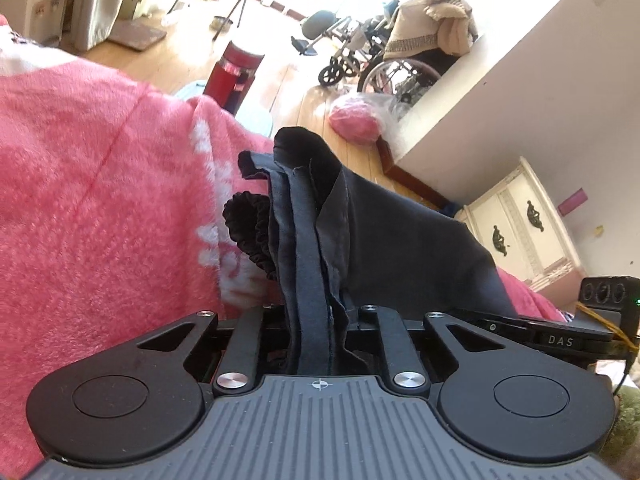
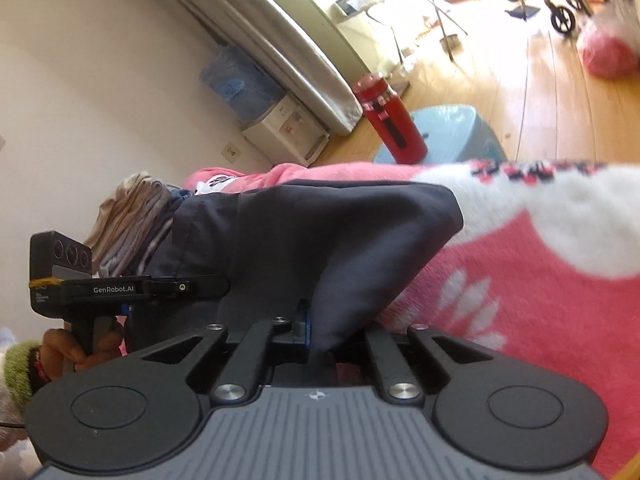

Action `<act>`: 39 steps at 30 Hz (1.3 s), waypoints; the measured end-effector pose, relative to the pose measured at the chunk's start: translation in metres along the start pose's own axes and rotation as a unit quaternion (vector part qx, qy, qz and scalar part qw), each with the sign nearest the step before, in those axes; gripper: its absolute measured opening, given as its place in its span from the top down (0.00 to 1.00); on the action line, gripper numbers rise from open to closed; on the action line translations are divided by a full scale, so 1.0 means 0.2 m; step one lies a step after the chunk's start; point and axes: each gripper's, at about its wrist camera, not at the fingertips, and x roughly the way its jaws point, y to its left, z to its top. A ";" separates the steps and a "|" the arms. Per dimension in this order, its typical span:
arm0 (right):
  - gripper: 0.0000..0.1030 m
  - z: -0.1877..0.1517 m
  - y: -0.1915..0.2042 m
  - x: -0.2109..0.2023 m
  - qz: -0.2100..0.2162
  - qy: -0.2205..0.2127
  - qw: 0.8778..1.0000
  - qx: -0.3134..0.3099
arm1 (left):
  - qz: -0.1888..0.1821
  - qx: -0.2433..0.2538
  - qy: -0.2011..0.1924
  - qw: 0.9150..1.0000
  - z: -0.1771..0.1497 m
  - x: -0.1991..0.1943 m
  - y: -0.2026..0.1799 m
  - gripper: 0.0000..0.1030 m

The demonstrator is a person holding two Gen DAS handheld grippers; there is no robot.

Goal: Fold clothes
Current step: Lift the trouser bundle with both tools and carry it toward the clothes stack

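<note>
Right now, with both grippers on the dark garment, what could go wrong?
1. The left gripper pinches a bunched edge of the dark garment; some layers may slip out, or the fold may set crooked.
2. The right gripper seems to hold only a corner, so pulling could free it.
3. The red bottle stands near the blanket edge; swinging cloth might topple it.

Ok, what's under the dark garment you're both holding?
Under the dark garment lies the pink fleece blanket, visible around its edges. Beyond it sits a pile of beige and striped clothes. Whatever lies directly beneath the cloth is covered, as are both grippers' fingertips.
</note>
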 end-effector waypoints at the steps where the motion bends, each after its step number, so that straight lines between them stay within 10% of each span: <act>1: 0.95 0.00 0.02 -0.01 -0.002 -0.003 1.000 -0.004 | 0.001 0.000 -0.003 1.000 0.00 -0.01 -0.01 0.87; 15: 0.95 0.07 0.41 -0.16 0.008 -0.051 0.997 -0.057 | 0.049 0.033 -0.083 0.995 0.05 -0.44 -0.21 0.87; 26: 0.95 0.18 0.97 -0.20 0.083 -0.107 0.987 -0.089 | 0.105 0.077 -0.185 0.974 0.19 -1.07 -0.28 0.87; 39: 0.95 0.43 1.52 0.50 0.207 -0.080 0.974 -0.052 | 0.209 0.078 -0.226 0.948 0.57 -1.64 0.22 0.87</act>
